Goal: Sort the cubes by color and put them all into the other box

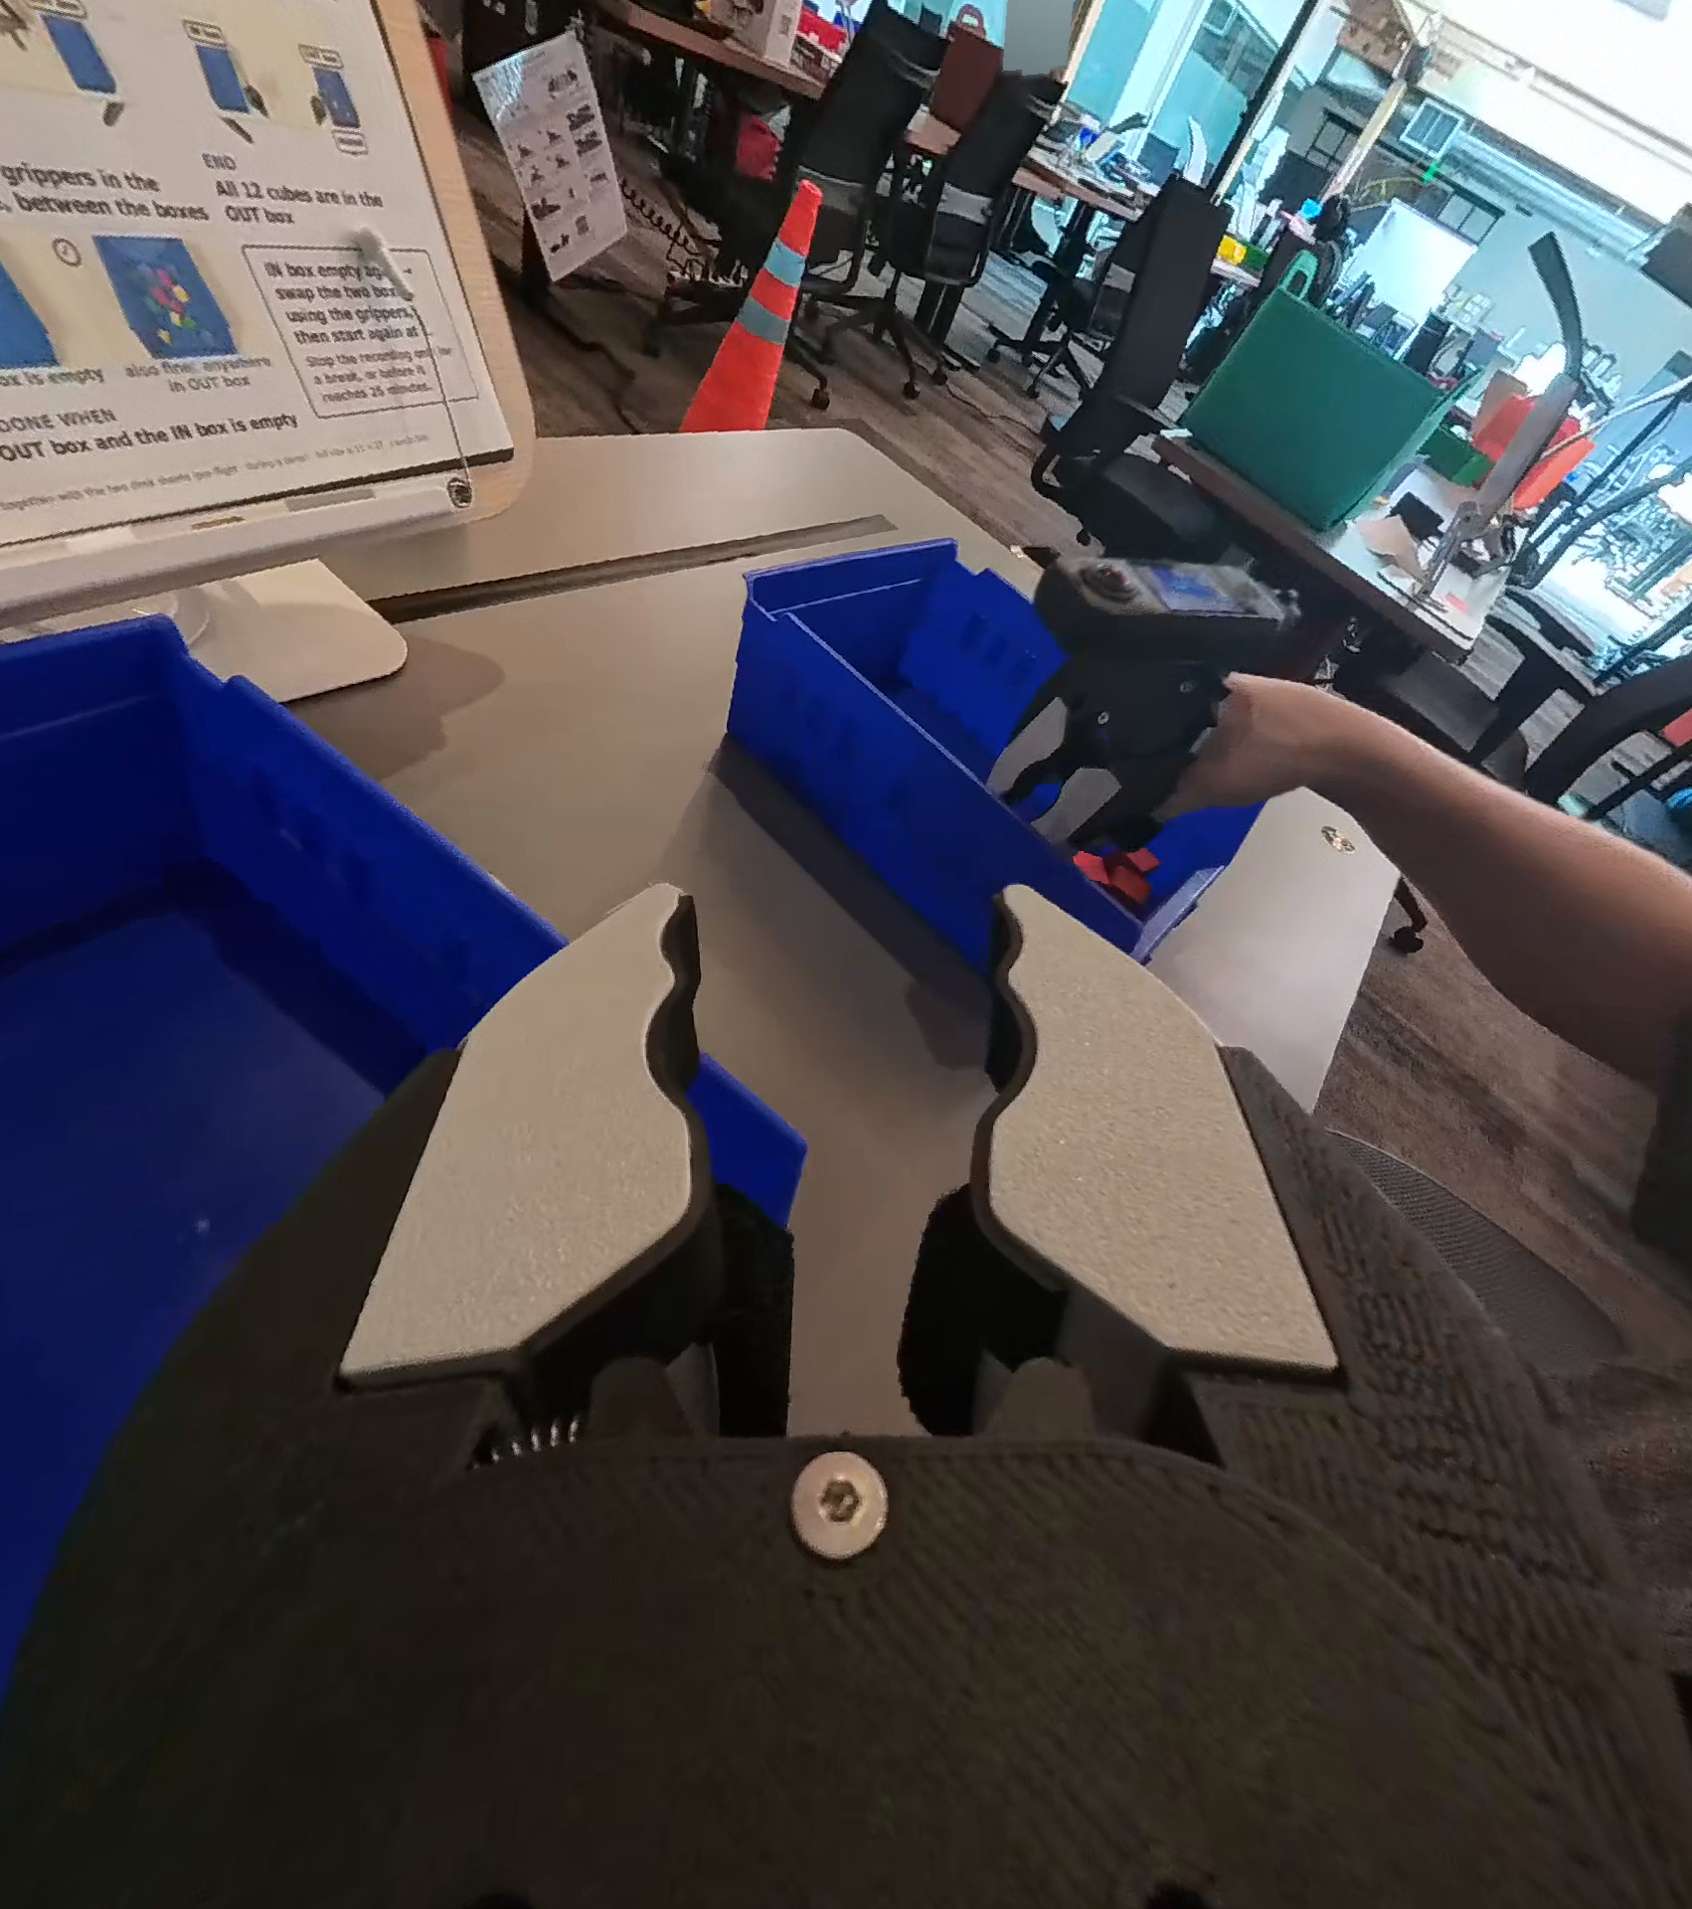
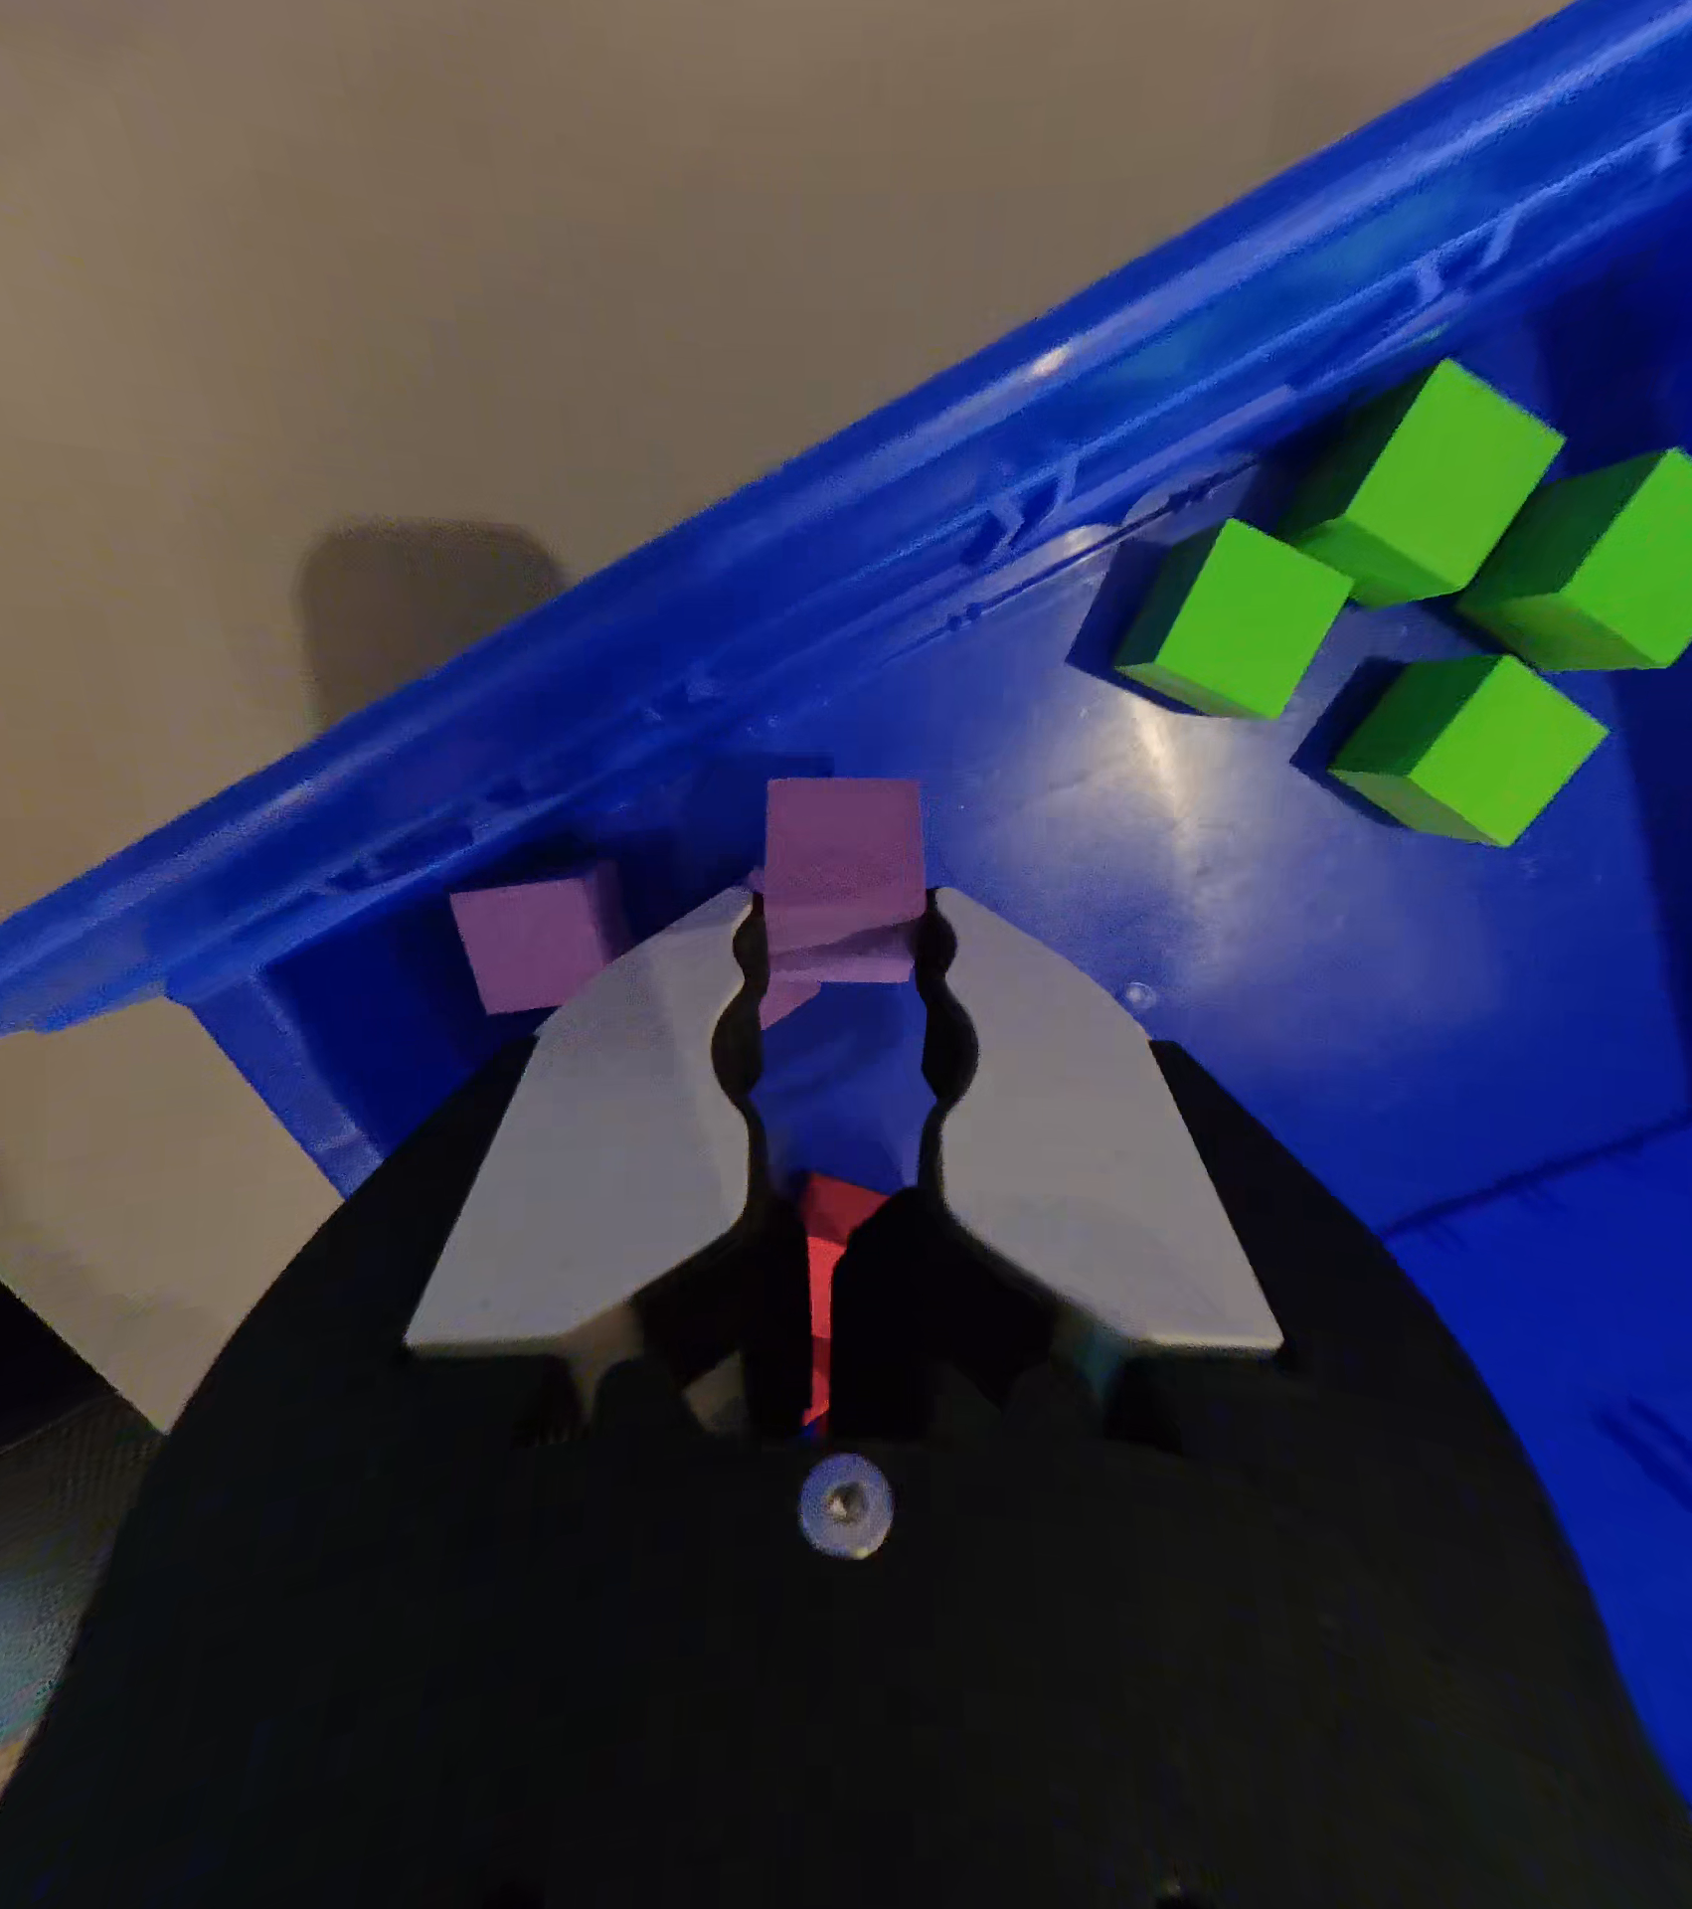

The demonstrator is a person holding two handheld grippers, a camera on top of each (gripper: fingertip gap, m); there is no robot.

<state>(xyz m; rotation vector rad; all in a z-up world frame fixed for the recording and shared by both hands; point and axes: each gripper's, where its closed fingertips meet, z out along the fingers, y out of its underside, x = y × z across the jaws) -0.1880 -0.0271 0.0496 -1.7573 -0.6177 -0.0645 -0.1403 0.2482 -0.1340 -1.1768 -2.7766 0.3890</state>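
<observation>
Left gripper (image 1: 842, 919): fingers spread, nothing between them, held above the grey table (image 1: 594, 744) in the gap between 2 blue bins. Near blue bin (image 1: 232, 785) sits just left of the fingers; the part of its floor in view is bare. Far blue bin (image 1: 852, 744) lies ahead and to the right.

Right gripper (image 2: 842, 909): reaching down into the far blue bin (image 2: 1183, 909); in the left wrist view it (image 1: 1079, 816) is blurred and held by a hand (image 1: 1265, 744). Fingertips sit at either side of a purple cube (image 2: 842, 857) with only a narrow gap; I cannot tell whether they pinch it.

A 2nd purple cube (image 2: 532, 945) lies just left, against the bin wall. 4 green cubes (image 2: 1441, 599) cluster at the far right of the bin floor. A red cube (image 2: 837, 1219) shows under the fingers.

Behind the table: an instruction board (image 1: 181, 258) on a stand, an orange cone (image 1: 764, 320).
</observation>
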